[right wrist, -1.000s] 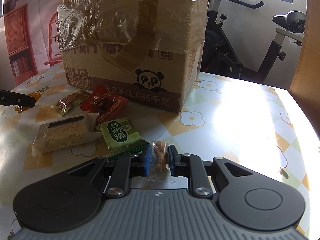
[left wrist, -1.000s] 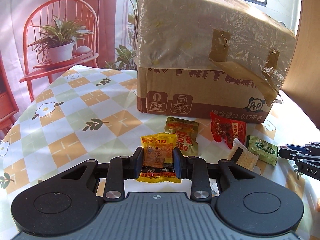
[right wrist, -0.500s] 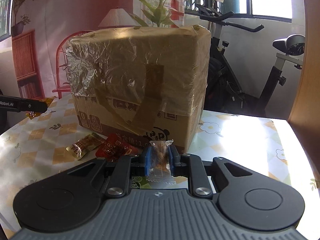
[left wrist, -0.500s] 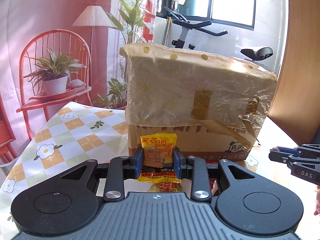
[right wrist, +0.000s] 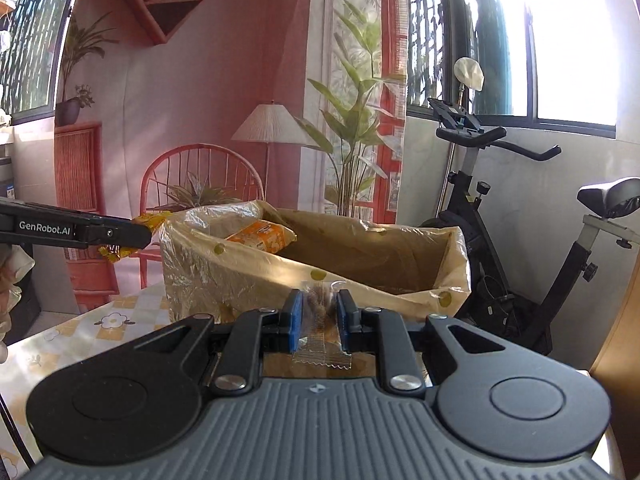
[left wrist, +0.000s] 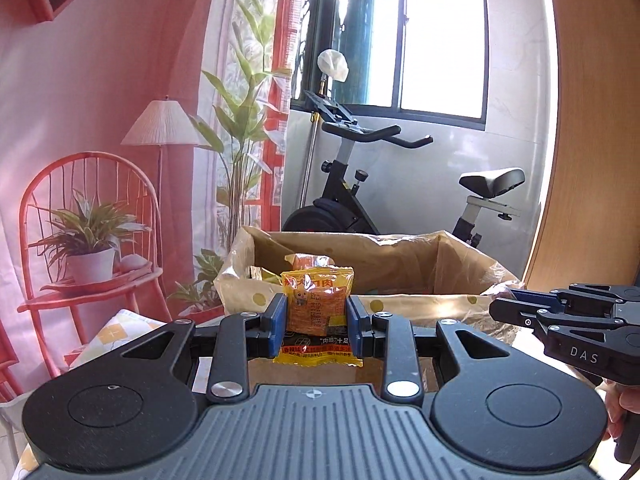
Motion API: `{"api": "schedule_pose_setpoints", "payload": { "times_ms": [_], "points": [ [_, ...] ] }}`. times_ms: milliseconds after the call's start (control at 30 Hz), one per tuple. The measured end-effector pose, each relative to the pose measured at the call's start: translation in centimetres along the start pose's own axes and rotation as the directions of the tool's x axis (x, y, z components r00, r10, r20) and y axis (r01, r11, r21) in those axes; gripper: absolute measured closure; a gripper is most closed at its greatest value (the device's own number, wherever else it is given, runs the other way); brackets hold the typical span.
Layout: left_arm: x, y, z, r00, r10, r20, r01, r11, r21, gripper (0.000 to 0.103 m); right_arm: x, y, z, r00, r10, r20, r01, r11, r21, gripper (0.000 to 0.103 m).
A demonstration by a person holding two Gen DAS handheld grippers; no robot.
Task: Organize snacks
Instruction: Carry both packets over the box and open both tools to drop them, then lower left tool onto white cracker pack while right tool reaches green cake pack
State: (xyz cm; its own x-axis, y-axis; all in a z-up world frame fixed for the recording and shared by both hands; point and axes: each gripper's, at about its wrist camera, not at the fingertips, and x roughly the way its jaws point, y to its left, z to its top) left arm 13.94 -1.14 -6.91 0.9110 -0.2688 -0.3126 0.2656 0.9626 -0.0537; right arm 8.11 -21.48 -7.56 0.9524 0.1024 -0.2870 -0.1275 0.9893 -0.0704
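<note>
A yellow snack packet (left wrist: 318,312) stands upright, pinched between the blue pads of the left gripper (left wrist: 317,322), held in the air just short of the near rim of an open cardboard box (left wrist: 400,304). The box is lined with crinkled plastic film dotted yellow, and at least one orange packet (right wrist: 262,236) already lies inside against its left wall. The right gripper (right wrist: 319,318) is clenched on a small clear-wrapped snack (right wrist: 320,308) with brown pieces inside, also raised before the box's near edge. Each gripper shows in the other's view, side by side and apart. The box's near wall and film-covered rim stand between both snacks and the interior. Under the box, a flower-patterned tabletop (right wrist: 100,328) shows at the left. Behind it stand an exercise bike (left wrist: 360,200), a window, and a printed backdrop with a red chair, lamp and plants.
</note>
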Motion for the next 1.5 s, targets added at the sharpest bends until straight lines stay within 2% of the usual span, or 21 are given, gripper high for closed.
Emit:
{"api": "schedule_pose_setpoints", "payload": {
  "times_ms": [100,233,400,533,600,633,667,700,933,1200,1500],
  "points": [
    [1.8,-0.5,2.1,1.0,-0.009,0.013,0.009,1.0,0.008,0.07,1.7,-0.6,2.5,1.0,-0.007,0.028,0.007,1.0,0.001,0.083],
    [5.6,-1.5,4.0,0.999,-0.034,-0.021,0.034,0.999,0.008,0.07,5.2,-2.3,4.4,0.998,-0.058,-0.02,0.058,0.998,0.0,0.083],
    [9.9,-2.7,4.3,0.994,-0.047,-0.098,0.049,0.999,0.016,0.07,8.1,-4.4,4.2,0.986,-0.12,-0.113,0.128,0.99,0.065,0.084],
    [11.8,-2.9,4.1,0.989,-0.035,-0.141,0.04,0.999,0.028,0.068,8.6,-5.5,3.5,0.977,-0.149,-0.151,0.164,0.982,0.091,0.082],
    [12.0,-2.8,4.0,0.988,-0.034,-0.15,0.039,0.999,0.031,0.062,8.5,-6.1,3.2,0.974,-0.151,-0.167,0.169,0.98,0.103,0.081],
    [12.0,-2.6,4.0,0.988,-0.038,-0.151,0.043,0.998,0.035,0.057,8.3,-6.3,3.2,0.974,-0.155,-0.167,0.173,0.979,0.104,0.075],
    [12.0,-2.5,4.0,0.988,-0.04,-0.15,0.046,0.998,0.039,0.053,8.1,-6.5,3.1,0.974,-0.158,-0.163,0.177,0.979,0.106,0.067],
    [11.9,-2.5,3.9,0.988,-0.036,-0.151,0.043,0.998,0.043,0.052,7.6,-6.5,3.0,0.976,-0.156,-0.154,0.174,0.978,0.112,0.065],
    [9.2,-1.8,3.4,0.989,-0.039,-0.146,0.046,0.998,0.044,0.049,5.1,-6.1,2.9,0.986,-0.109,-0.122,0.125,0.983,0.131,0.064],
    [4.8,-0.1,2.5,0.99,-0.008,-0.142,0.013,0.999,0.036,0.049,2.1,-3.7,2.8,0.995,-0.013,-0.095,0.024,0.992,0.12,0.053],
    [-1.0,1.3,-0.9,0.994,0.003,-0.108,-0.002,1.0,0.012,0.049,-0.4,-1.3,1.1,0.995,0.026,-0.097,-0.012,0.989,0.144,0.051]
  ]
}}
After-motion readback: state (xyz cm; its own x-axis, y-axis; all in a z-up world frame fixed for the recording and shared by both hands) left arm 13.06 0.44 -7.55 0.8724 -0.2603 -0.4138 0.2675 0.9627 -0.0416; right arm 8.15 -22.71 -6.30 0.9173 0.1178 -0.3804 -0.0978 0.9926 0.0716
